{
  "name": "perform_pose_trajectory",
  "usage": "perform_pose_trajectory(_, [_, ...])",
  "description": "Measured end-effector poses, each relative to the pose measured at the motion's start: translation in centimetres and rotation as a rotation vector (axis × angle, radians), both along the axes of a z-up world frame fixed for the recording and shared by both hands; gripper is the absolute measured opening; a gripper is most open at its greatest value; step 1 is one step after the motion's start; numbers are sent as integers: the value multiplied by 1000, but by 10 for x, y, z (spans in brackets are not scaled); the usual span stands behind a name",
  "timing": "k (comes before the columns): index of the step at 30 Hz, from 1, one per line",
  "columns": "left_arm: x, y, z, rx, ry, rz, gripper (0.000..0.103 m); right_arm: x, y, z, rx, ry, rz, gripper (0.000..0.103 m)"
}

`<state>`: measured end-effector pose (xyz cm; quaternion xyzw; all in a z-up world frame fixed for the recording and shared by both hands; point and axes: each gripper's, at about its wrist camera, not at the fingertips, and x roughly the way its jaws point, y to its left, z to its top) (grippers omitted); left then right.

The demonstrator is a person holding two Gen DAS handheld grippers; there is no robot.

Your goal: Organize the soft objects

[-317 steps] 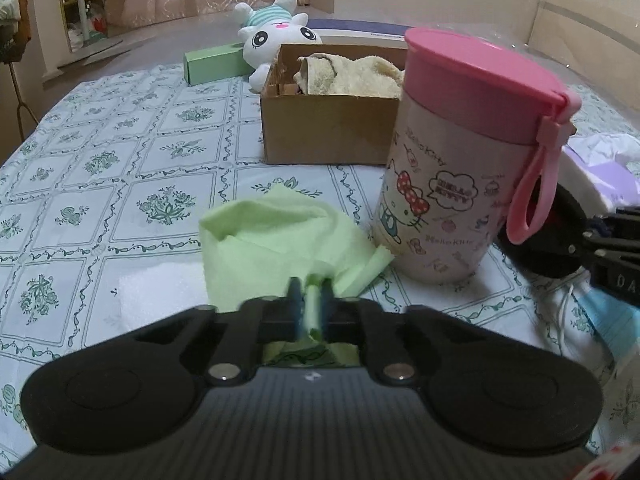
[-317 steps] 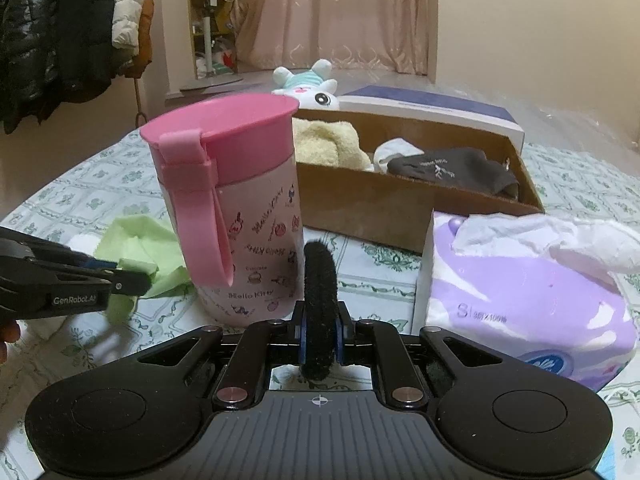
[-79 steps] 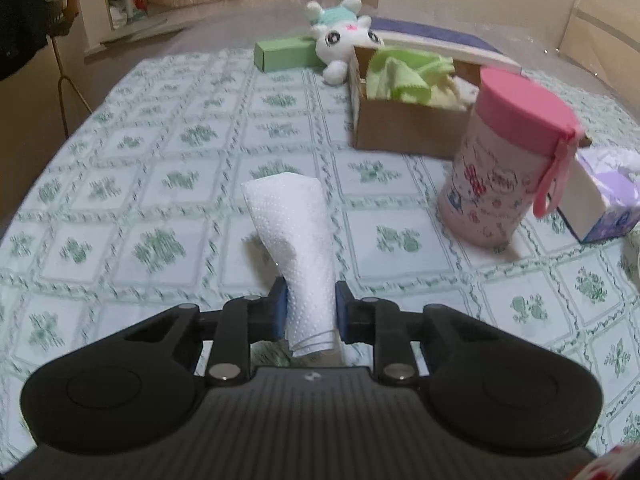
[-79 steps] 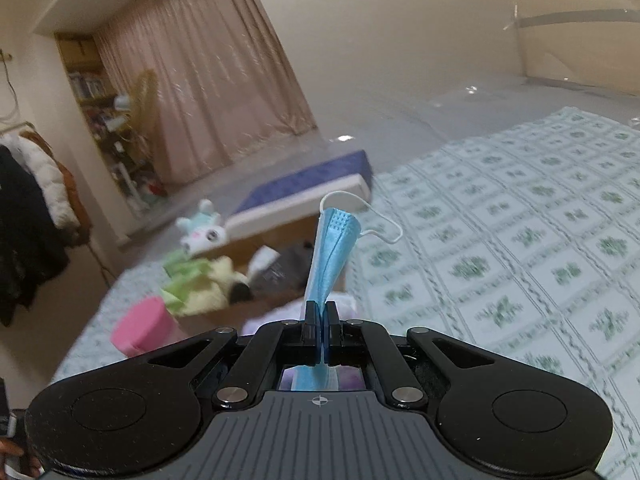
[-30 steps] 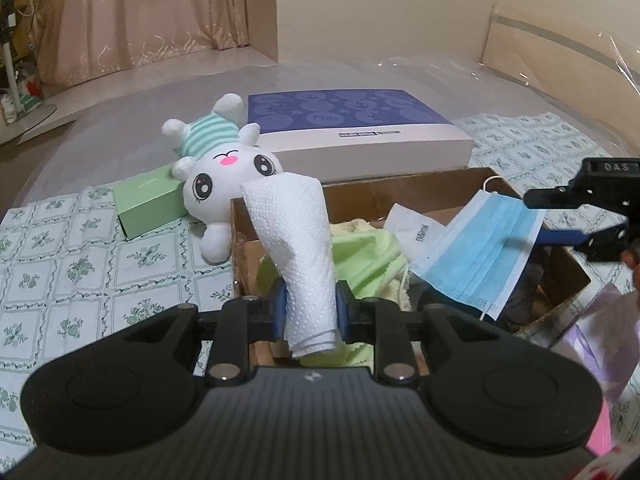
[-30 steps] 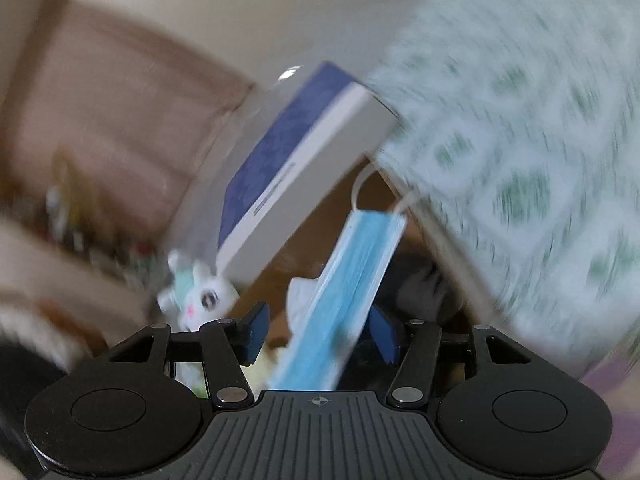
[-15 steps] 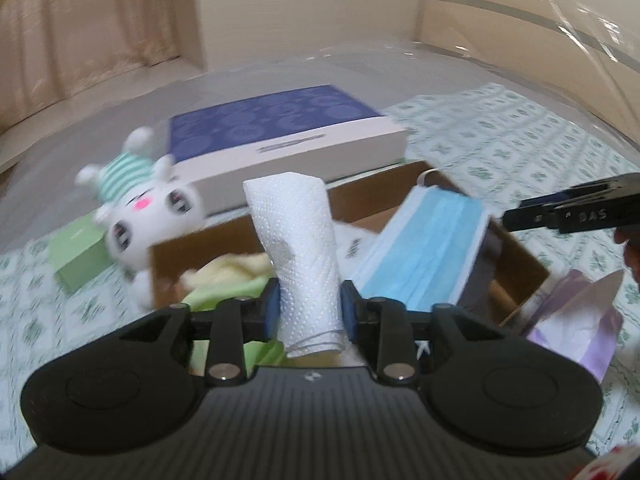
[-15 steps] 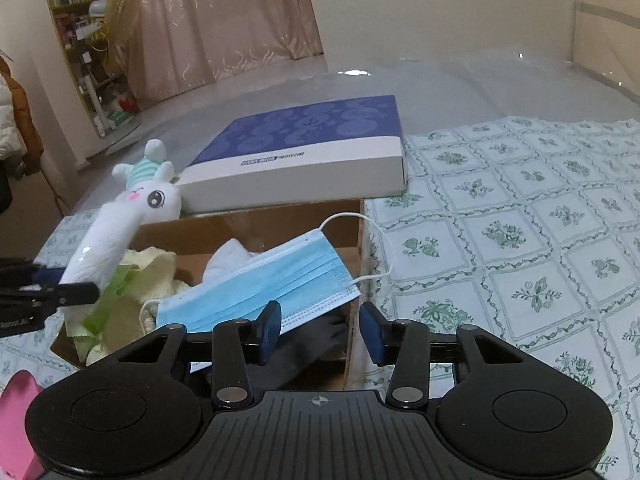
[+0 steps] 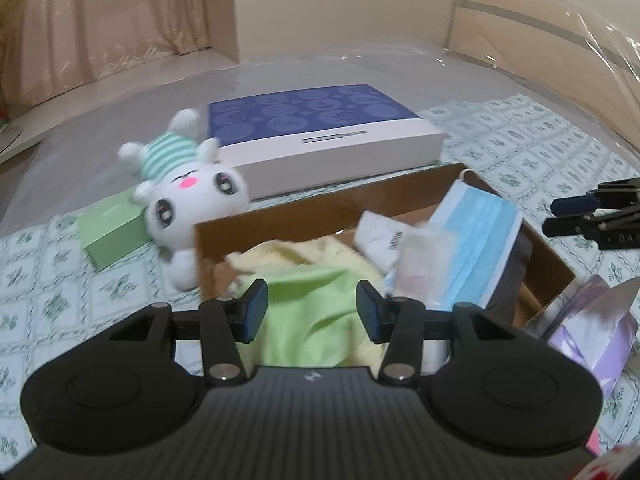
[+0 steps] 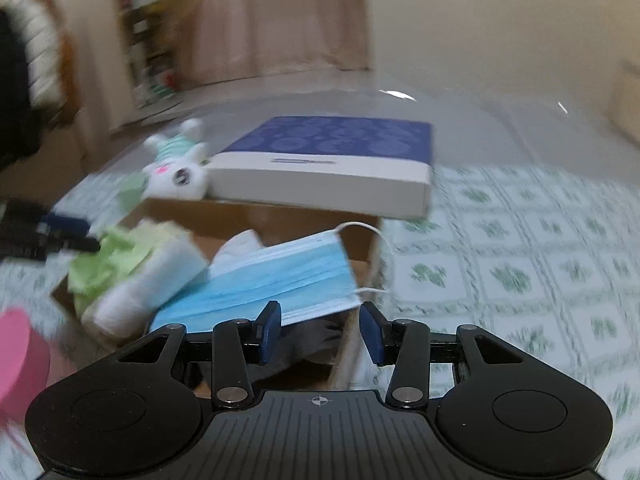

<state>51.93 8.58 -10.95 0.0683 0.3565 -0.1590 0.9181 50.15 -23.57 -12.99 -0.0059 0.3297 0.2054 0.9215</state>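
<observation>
A brown cardboard box [image 9: 400, 194] [image 10: 256, 210] sits on the patterned bedspread. In it lie a green cloth [image 9: 316, 304] [image 10: 108, 256], a yellowish towel [image 9: 280, 254], a blue face mask [image 9: 476, 240] [image 10: 276, 280], a white paper towel roll [image 9: 420, 256] [image 10: 148, 284], a white item [image 9: 378, 234] and a dark cloth [image 10: 316, 340]. My left gripper [image 9: 308, 312] is open and empty above the green cloth. My right gripper [image 10: 320, 332] is open and empty above the box's right end, just behind the mask.
A white bunny plush [image 9: 188, 196] [image 10: 176, 172] lies behind the box beside a green carton [image 9: 110, 228]. A blue-topped flat box [image 9: 320, 140] [image 10: 328, 160] is behind. A purple tissue pack [image 9: 592, 324] lies right of the box; a pink lid [image 10: 16, 352] shows left.
My left gripper has opened and let go of the paper towel roll, which now lies in the box. My right gripper stays open above the box, with the mask lying inside.
</observation>
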Motion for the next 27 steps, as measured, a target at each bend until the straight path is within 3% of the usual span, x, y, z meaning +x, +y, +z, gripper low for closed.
perform_pose_trajectory(6, [-23,45,1,-28,9,112,45,-14,32,-8,-254,-158,295,45])
perform_pose_trajectory(12, [-54,92,3,-81,14,229,45,-18,59,-25,-404,-190,502,42])
perform_pose_trajectory(16, [-76,123,2,-106,24,301,45,-11,75,-35,-442,-181,561,41])
perform_pose_trajectory(23, [-107,161,-6,-68,46,384,45,4,97,-47,-533,-172,632,41])
perform_pose_trajectory(27, [-116,169,-11,-65,51,403,45,12,99,-49,-503,-181,603,36])
